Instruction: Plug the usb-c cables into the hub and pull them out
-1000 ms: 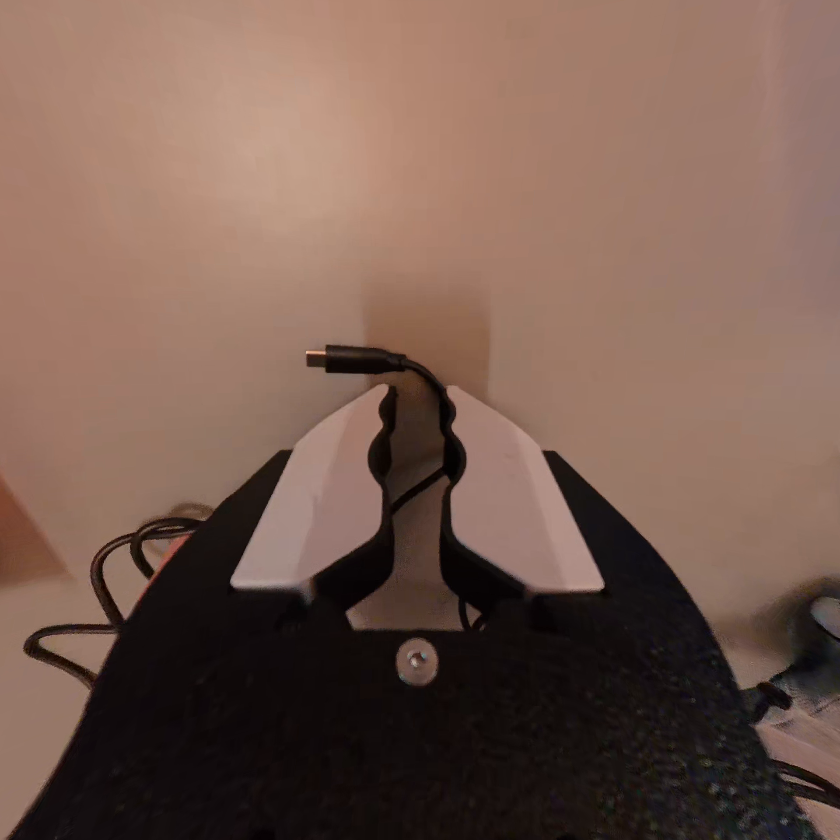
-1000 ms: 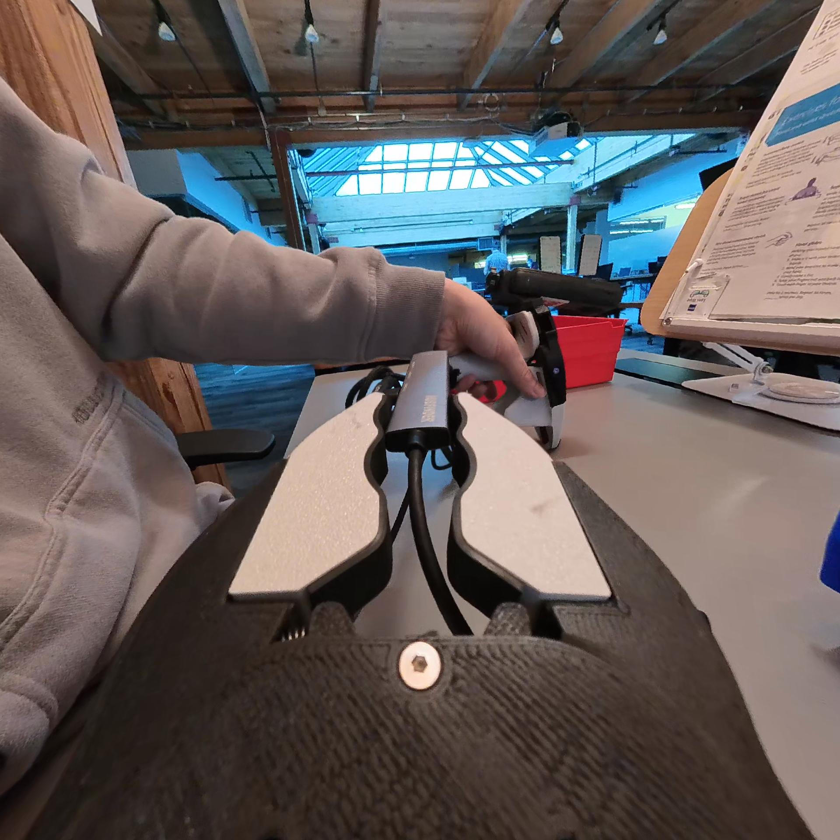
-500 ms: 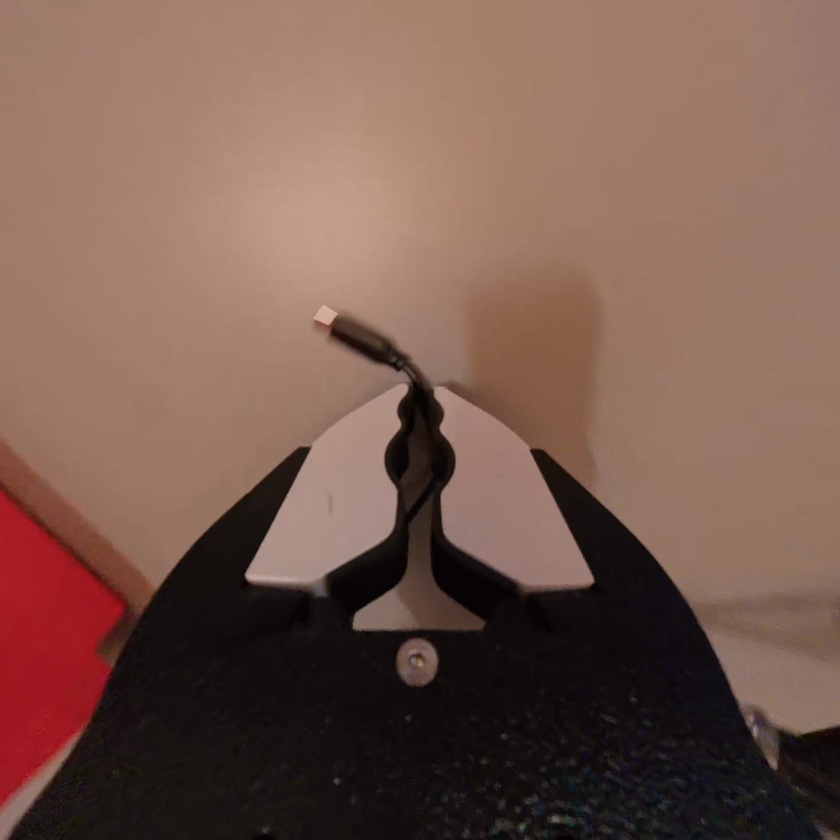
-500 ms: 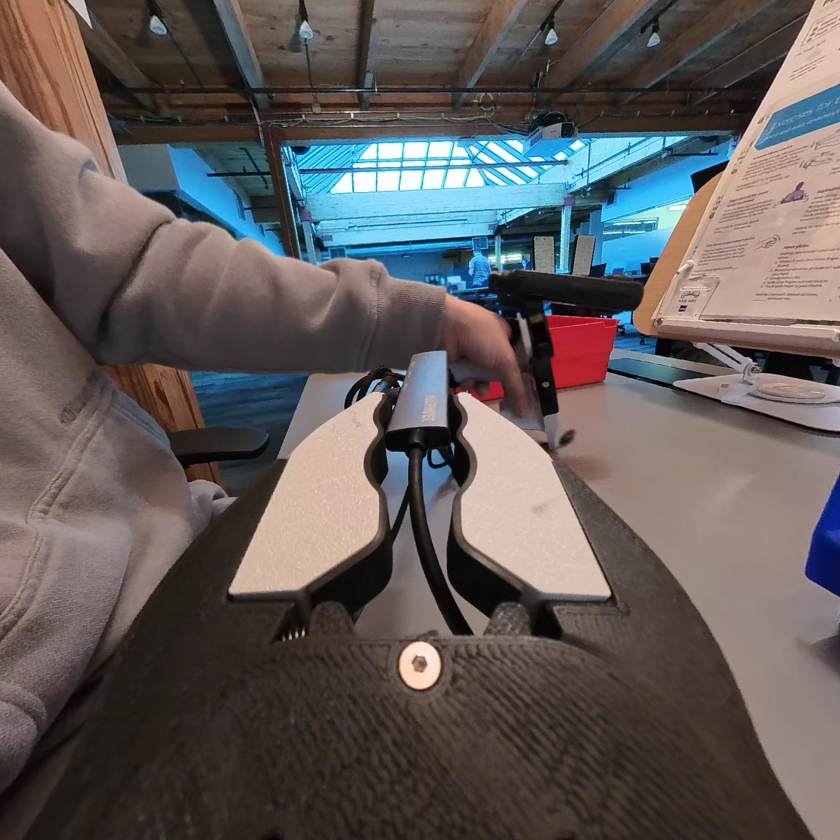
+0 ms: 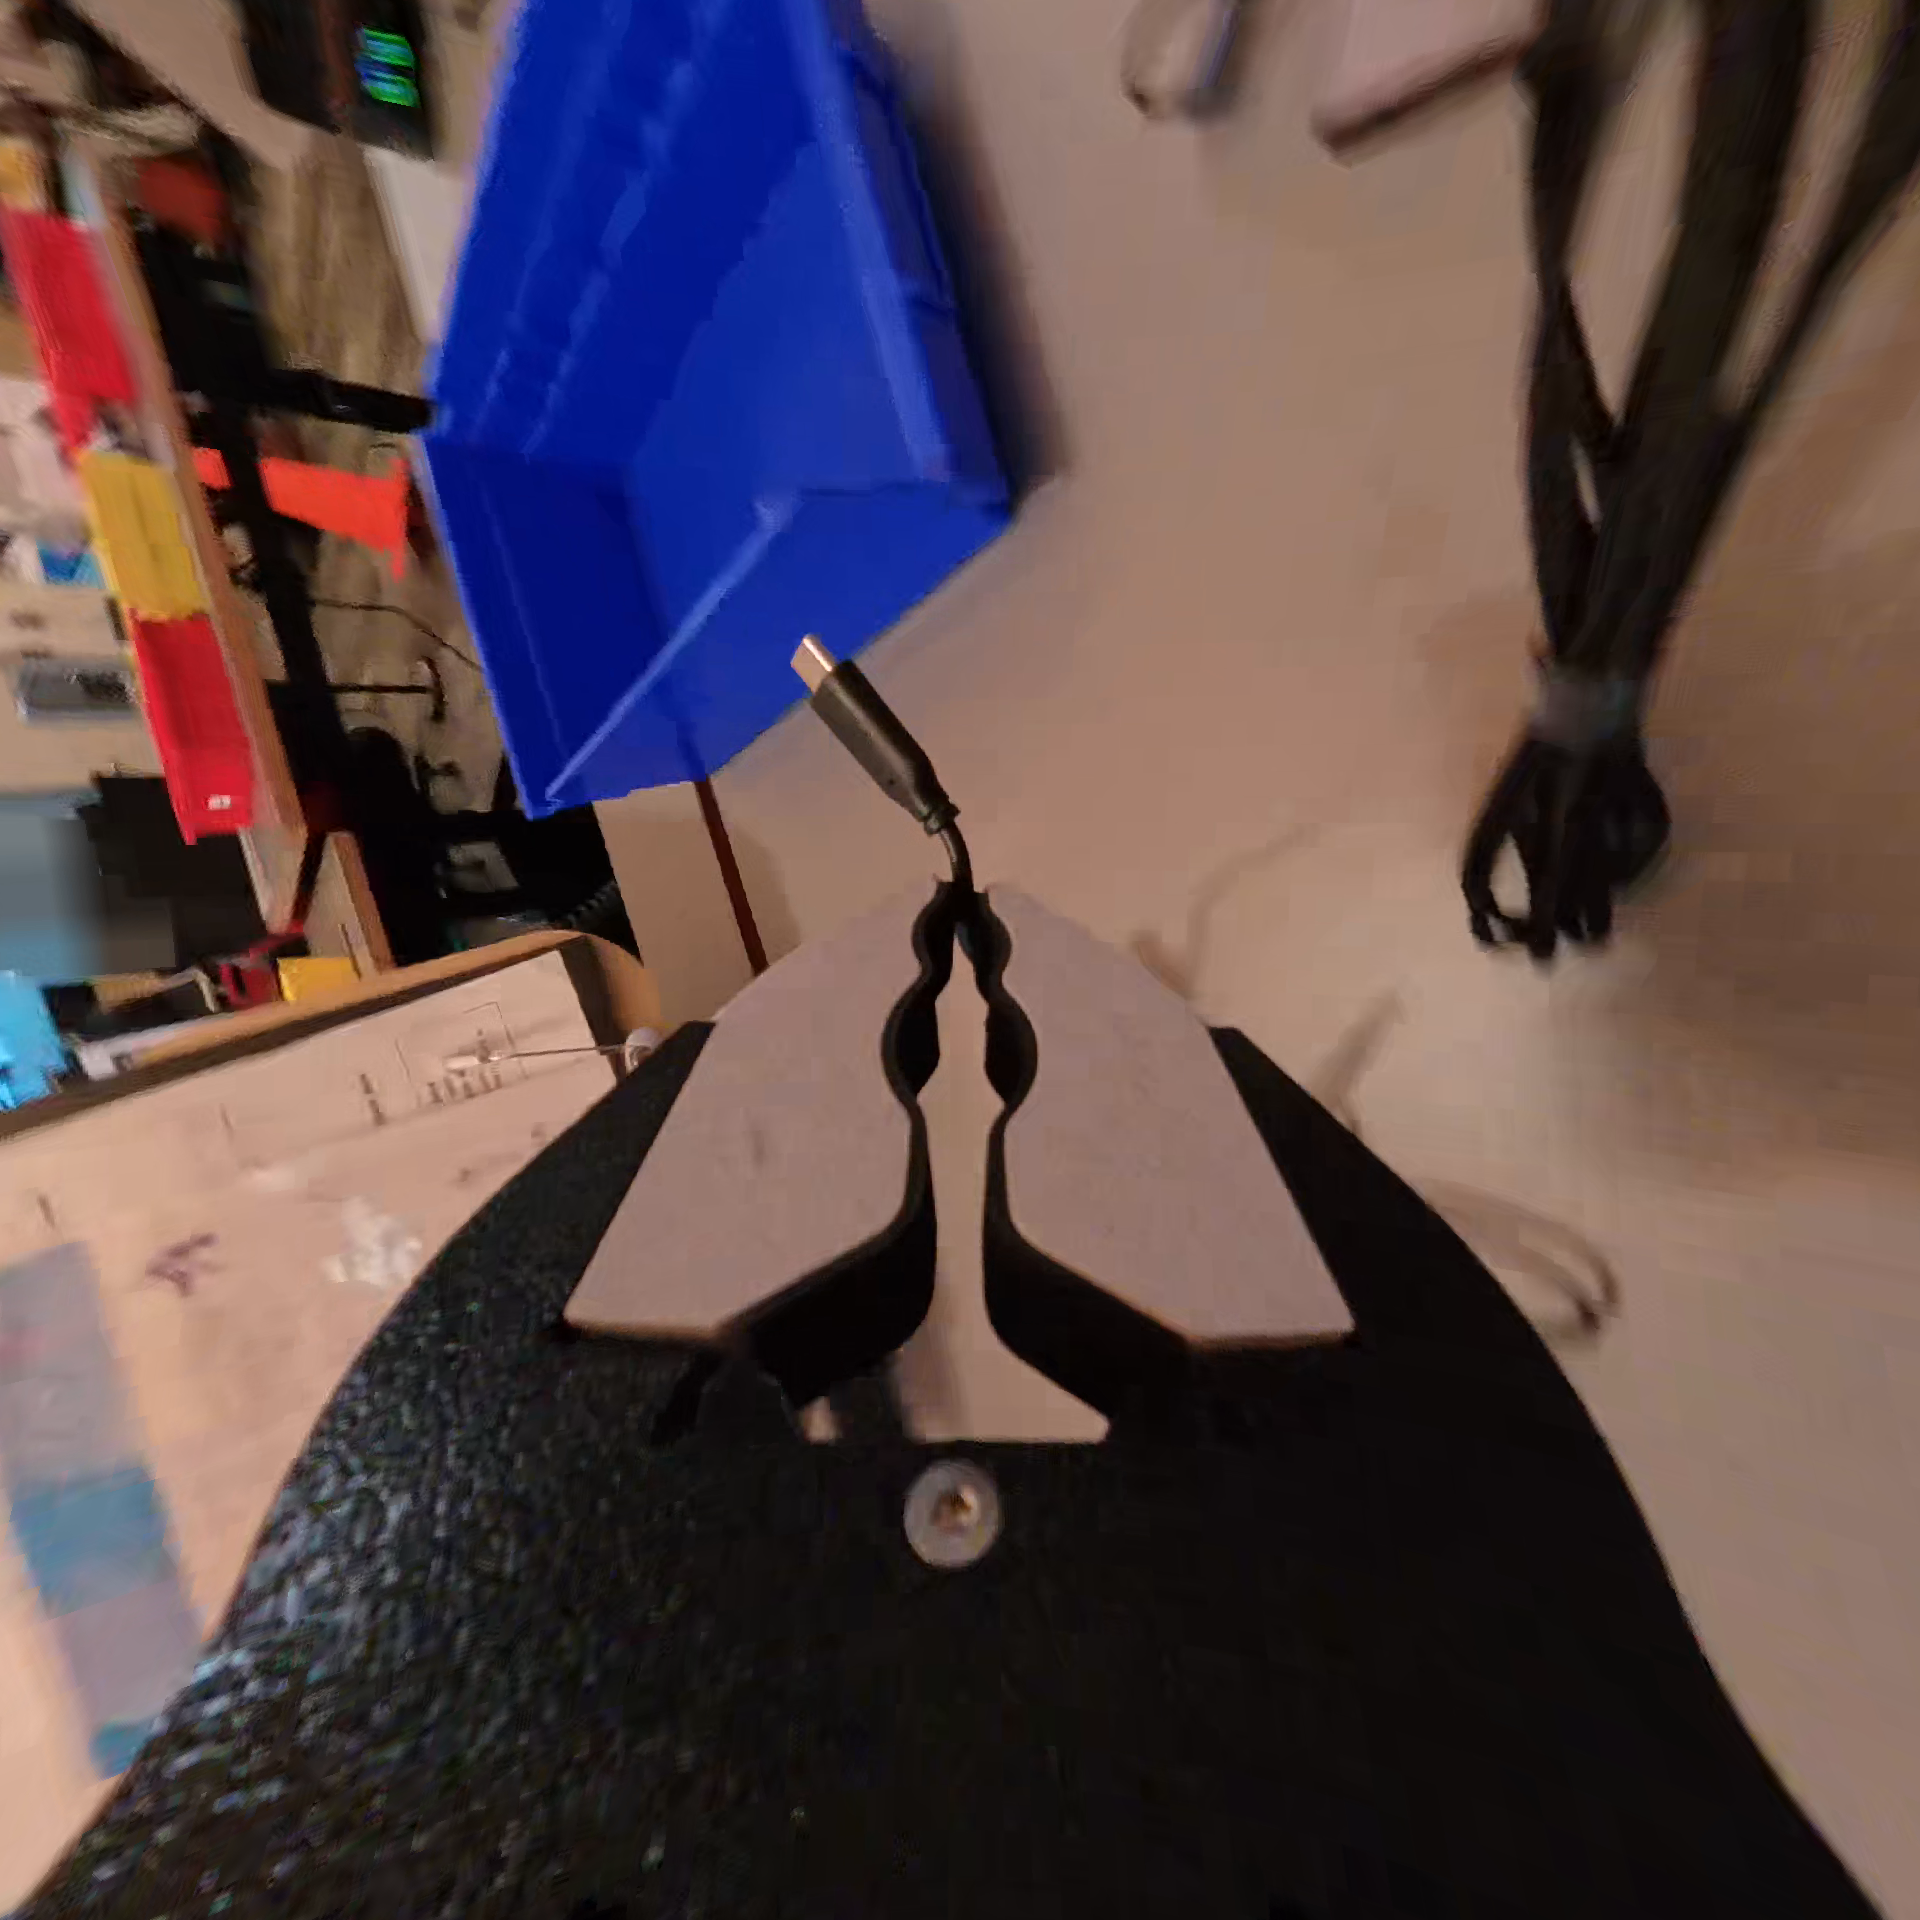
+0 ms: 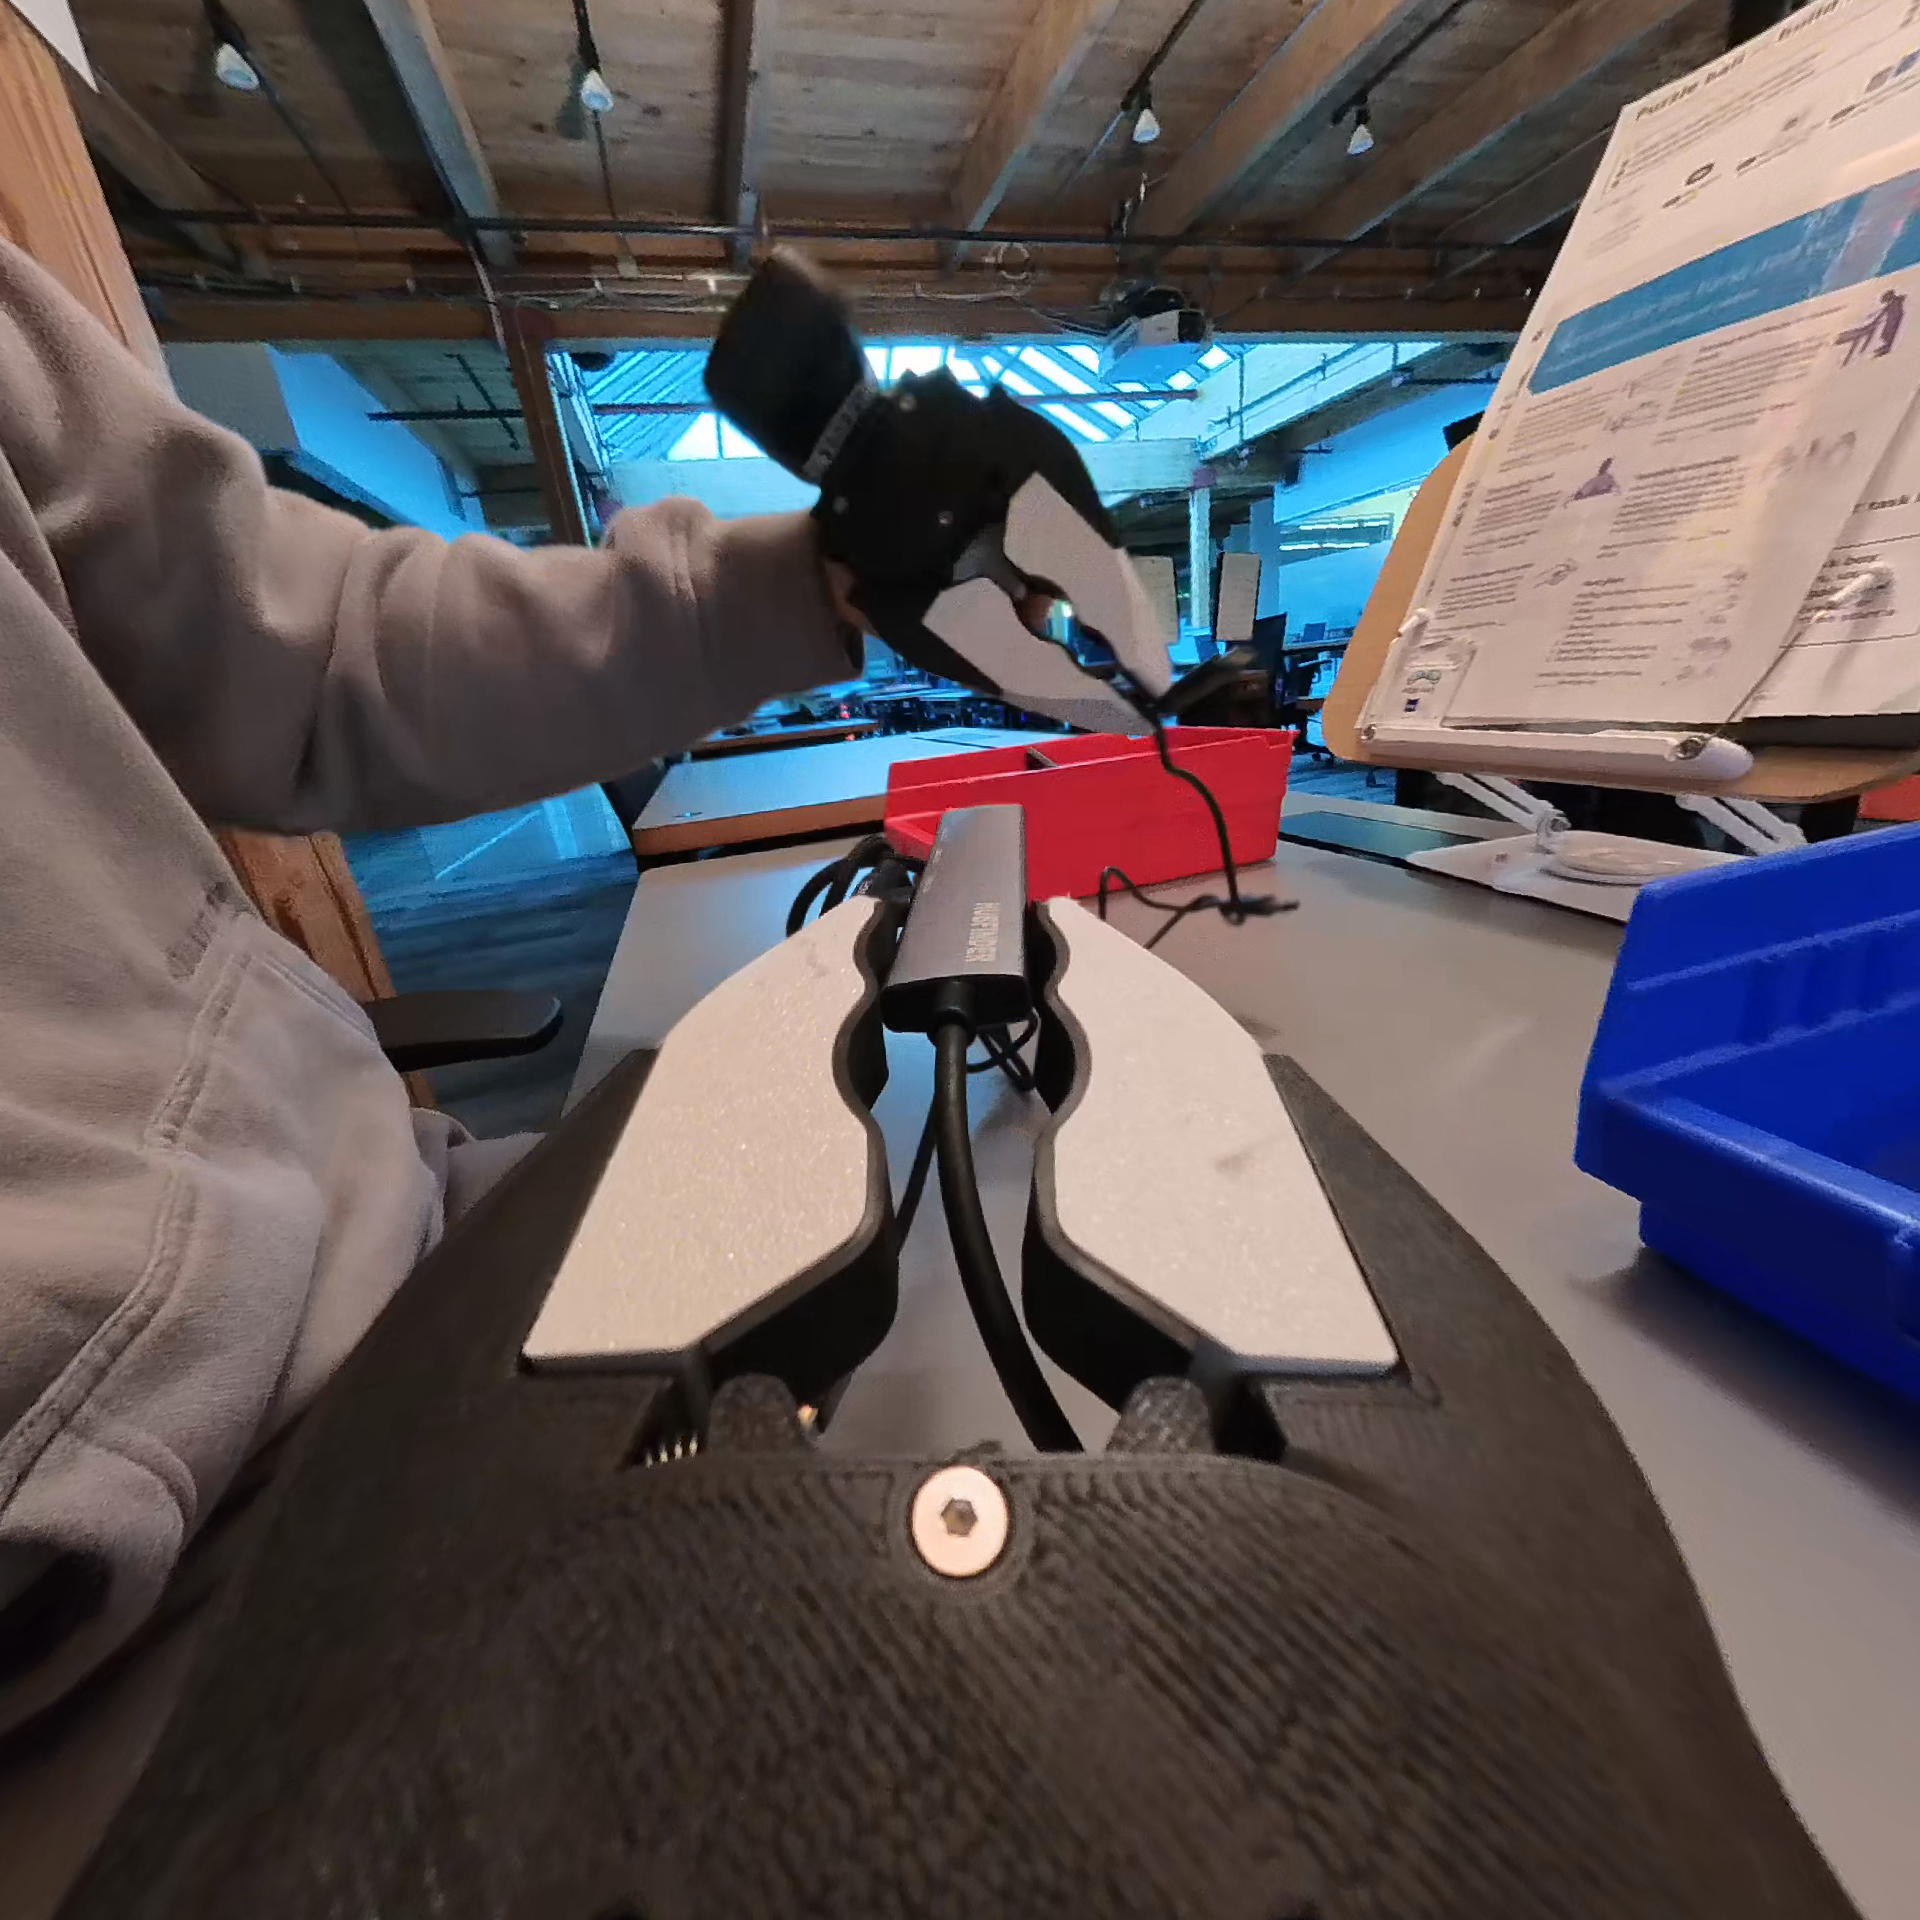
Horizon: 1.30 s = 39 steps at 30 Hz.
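Observation:
My left gripper is shut on a thin black usb-c cable just behind its plug, which sticks out up and left with its metal tip bare. In the right wrist view the left gripper is raised above the table and the cable hangs from it down to the tabletop. My right gripper is shut on a slim dark grey hub, held level just above the table, with the hub's own thick black lead running back between the fingers.
A blue bin stands at the right and also shows in the left wrist view. A red bin sits behind the hub. A document stand is at the back right. A bundled black cable lies on the grey table. A person's grey sleeve crosses the left.
My left gripper closed on the cable near the table, then lifted it high and swung toward the blue bin. My right gripper has kept holding the hub in place.

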Motion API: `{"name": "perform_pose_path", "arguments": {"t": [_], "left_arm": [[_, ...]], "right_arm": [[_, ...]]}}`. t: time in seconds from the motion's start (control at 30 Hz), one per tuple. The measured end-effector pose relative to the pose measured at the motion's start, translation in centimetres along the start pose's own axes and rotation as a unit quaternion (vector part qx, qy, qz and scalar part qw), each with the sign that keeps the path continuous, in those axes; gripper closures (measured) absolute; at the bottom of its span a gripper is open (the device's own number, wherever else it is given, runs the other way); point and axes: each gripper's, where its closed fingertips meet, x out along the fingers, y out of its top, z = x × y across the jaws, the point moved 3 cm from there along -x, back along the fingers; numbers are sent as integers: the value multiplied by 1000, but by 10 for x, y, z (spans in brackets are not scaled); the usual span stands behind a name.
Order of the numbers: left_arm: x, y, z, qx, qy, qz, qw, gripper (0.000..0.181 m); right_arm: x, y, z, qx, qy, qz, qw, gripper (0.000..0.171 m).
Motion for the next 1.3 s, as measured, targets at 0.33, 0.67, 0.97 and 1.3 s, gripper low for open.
{"name": "perform_pose_path", "arguments": {"t": [0.33,0.67,0.97,1.3], "left_arm": [[24,-90,127,-7,-206,-125,970,179],[20,-73,128,-332,-280,-3,901,159],[28,-72,132,-327,-300,1,896,162],[30,-74,130,-381,-359,-16,852,171]], "right_arm": [[3,-8,-1,-16,-9,-52,999,147],[3,-11,-5,-7,5,-68,998,147],[4,-12,-6,-7,11,-74,997,146],[6,-14,-6,-8,11,-82,997,147]]}}
